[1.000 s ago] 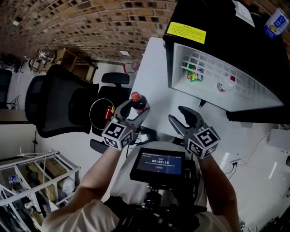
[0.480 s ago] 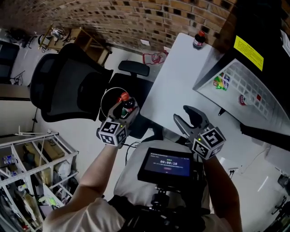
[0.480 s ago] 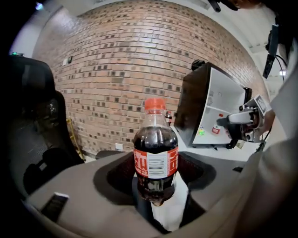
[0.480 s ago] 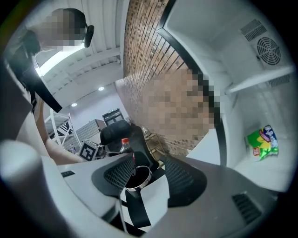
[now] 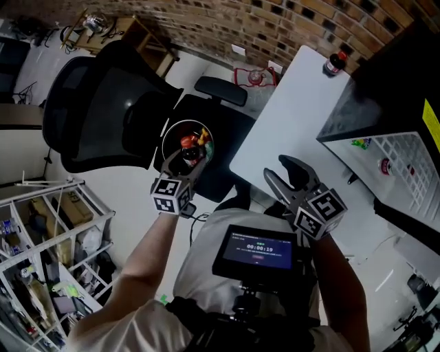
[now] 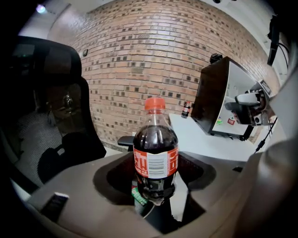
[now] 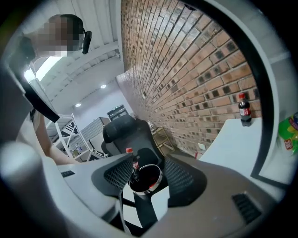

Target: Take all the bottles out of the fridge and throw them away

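left gripper [image 5: 188,161] clamped on cola bottle [image 6: 155,149] | over bin [image 5: 166,136], apparently on chair [image 5: 96,117] | right gripper [image 5: 289,176] jaws apart, empty | second bottle [image 5: 335,63] on table [image 5: 289,113]

This looks like an office workroom. A black mesh office chair [image 5: 100,103] stands just beyond the left claw [image 5: 187,157]. A white desk [image 5: 289,117] carrying a small black fridge [image 5: 399,75] lies ahead of the right claw [image 5: 287,170]. A brick wall [image 5: 275,20] is behind both, and cluttered metal shelving [image 5: 51,234] stands to the left claw's left.
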`<state>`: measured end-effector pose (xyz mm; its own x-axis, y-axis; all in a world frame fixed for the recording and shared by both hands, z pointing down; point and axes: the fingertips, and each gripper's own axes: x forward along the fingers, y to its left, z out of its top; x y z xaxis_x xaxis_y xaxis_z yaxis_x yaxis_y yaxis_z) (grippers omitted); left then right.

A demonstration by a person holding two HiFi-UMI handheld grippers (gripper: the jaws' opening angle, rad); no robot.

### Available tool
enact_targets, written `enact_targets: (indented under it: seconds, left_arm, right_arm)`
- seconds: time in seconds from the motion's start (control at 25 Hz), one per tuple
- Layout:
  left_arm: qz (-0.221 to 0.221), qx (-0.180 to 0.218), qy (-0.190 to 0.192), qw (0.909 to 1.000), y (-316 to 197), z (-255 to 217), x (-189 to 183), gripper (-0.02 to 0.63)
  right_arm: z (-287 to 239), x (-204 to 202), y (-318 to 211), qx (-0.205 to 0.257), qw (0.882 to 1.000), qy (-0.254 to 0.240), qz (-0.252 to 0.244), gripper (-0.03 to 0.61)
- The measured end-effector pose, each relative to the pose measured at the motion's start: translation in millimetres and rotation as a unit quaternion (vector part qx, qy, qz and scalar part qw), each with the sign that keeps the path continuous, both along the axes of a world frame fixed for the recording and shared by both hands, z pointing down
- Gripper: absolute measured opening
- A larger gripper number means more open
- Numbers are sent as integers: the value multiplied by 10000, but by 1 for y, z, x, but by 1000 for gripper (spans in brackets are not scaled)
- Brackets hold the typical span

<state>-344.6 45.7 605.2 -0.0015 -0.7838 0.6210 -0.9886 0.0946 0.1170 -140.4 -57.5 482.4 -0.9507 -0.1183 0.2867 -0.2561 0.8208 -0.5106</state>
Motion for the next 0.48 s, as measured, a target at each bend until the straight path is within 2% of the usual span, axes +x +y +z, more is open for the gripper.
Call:
enact_targets:
  seconds: [0.24, 0.48]
  left_arm:
    - [-213, -414, 134, 9988, 12, 48, -39, 301]
    - [13, -675, 246, 9974, 3, 94, -61, 301]
  right_arm:
    - [18, -38, 17, -104, 9991, 222, -337, 198]
    - [34, -68, 31, -239, 9977, 412, -492, 198]
